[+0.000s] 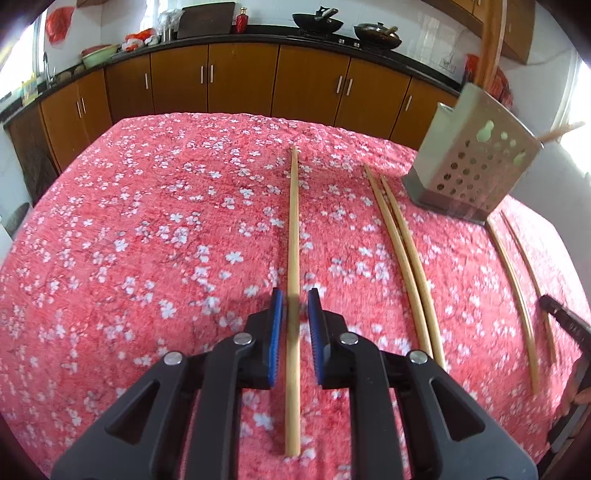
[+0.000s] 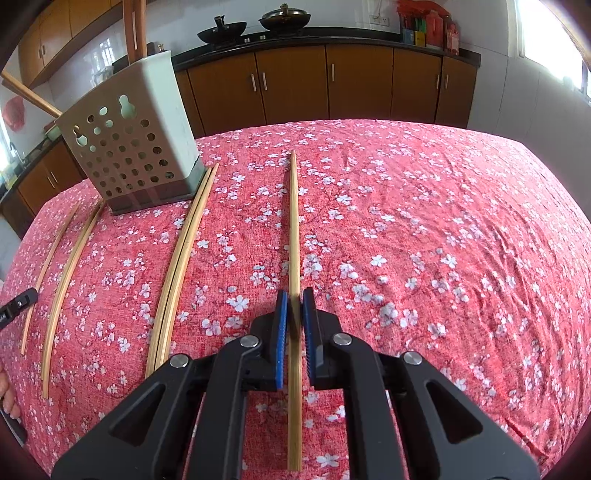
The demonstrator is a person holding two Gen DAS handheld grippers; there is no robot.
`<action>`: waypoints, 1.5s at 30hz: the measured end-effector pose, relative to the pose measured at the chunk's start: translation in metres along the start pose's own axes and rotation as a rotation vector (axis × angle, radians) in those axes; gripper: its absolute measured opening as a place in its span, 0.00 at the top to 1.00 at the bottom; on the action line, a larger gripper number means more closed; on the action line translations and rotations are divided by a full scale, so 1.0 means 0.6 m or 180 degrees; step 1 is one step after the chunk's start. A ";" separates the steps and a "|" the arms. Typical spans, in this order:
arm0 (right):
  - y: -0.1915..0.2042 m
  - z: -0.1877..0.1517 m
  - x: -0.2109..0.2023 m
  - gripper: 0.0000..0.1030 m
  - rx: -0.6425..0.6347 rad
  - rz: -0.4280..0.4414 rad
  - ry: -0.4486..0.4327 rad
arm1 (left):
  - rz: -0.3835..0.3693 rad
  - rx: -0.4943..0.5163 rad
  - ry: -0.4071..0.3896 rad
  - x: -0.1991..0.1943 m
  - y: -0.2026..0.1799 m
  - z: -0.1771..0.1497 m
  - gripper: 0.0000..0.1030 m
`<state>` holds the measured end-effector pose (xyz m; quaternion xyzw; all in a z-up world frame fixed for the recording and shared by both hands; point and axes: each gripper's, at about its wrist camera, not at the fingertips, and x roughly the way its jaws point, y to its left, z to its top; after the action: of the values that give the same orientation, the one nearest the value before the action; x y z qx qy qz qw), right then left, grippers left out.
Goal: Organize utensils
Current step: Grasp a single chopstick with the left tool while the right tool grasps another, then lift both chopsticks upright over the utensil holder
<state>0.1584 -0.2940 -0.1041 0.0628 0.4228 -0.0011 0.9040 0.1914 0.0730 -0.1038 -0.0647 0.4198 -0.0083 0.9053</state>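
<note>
A home kitchen: brown wooden base cabinets point(image 1: 240, 79) with metal handles run under a dark countertop point(image 2: 325, 35), two black woks point(image 1: 317, 22) sit on the stove, and walls are white-tiled. A table wears a red blossom-print cloth point(image 2: 424, 229), with a perforated utensil holder point(image 2: 129, 147).

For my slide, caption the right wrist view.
Right gripper shut on a bamboo chopstick beside a perforated utensil holder.

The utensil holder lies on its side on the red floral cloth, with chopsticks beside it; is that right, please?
Not quite: the utensil holder stands upright on the red floral cloth, with chopsticks beside it, as the right wrist view shows.
</note>
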 end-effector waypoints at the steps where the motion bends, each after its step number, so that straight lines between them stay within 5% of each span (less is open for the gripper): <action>1: -0.001 -0.003 -0.003 0.90 0.0005 0.0002 0.0001 | -0.0007 -0.0003 0.0002 -0.003 0.000 -0.004 0.84; 10: -0.005 -0.009 -0.018 0.93 -0.0010 0.0032 -0.0056 | 0.0030 0.0112 0.0024 -0.014 -0.004 -0.005 0.92; 22: -0.014 0.052 -0.177 0.93 0.0110 0.0193 -0.1056 | -0.0187 -0.0016 -0.0974 -0.176 -0.002 0.090 0.92; 32: -0.001 0.077 -0.197 0.93 0.0020 0.0263 -0.1223 | -0.0232 0.0012 -0.1158 -0.209 -0.013 0.135 0.92; 45: 0.050 0.165 -0.342 0.93 -0.0072 0.1100 -0.1968 | -0.0826 0.0321 -0.1612 -0.327 -0.095 0.181 0.92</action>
<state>0.1037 -0.2861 0.1187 0.1200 0.1123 0.1376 0.9767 0.1496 0.0423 0.1215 -0.0728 0.1676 -0.1285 0.9747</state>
